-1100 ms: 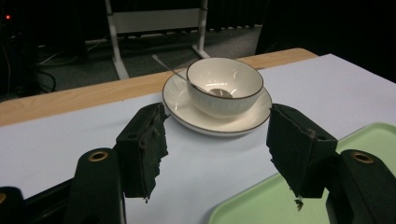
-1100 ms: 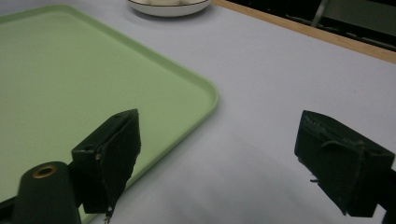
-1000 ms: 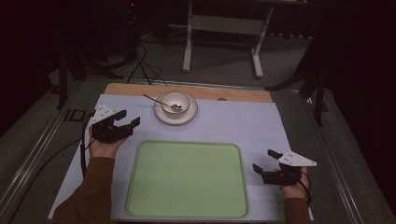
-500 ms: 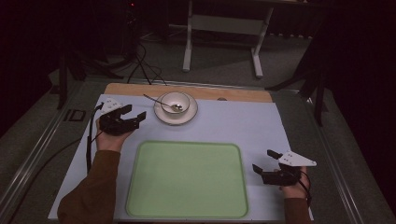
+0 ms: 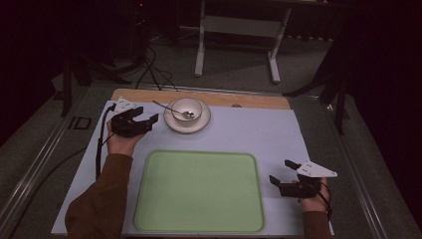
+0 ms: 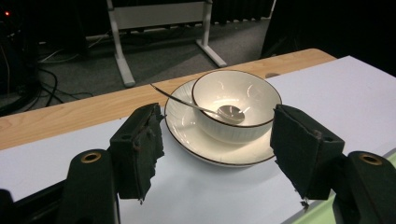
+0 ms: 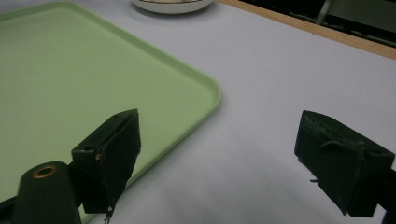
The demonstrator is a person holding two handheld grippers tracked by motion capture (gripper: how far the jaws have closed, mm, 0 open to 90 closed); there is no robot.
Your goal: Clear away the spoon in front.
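**Left gripper held open beside the bowl at the table's far edge**

A dim room with cables on the floor and a white metal frame is seen behind a wooden table covered by a pale sheet. A green tray is laid at the near edge of the sheet. A white bowl is set on a saucer near the far edge, left of centre, and a spoon is rested in the bowl with its handle leaned over the rim. The left gripper is held just beside the saucer, its jaws spread wide with nothing between them and aimed at the bowl. The right gripper is held at the near right corner, just beside the tray's right edge, its jaws likewise spread wide and empty.
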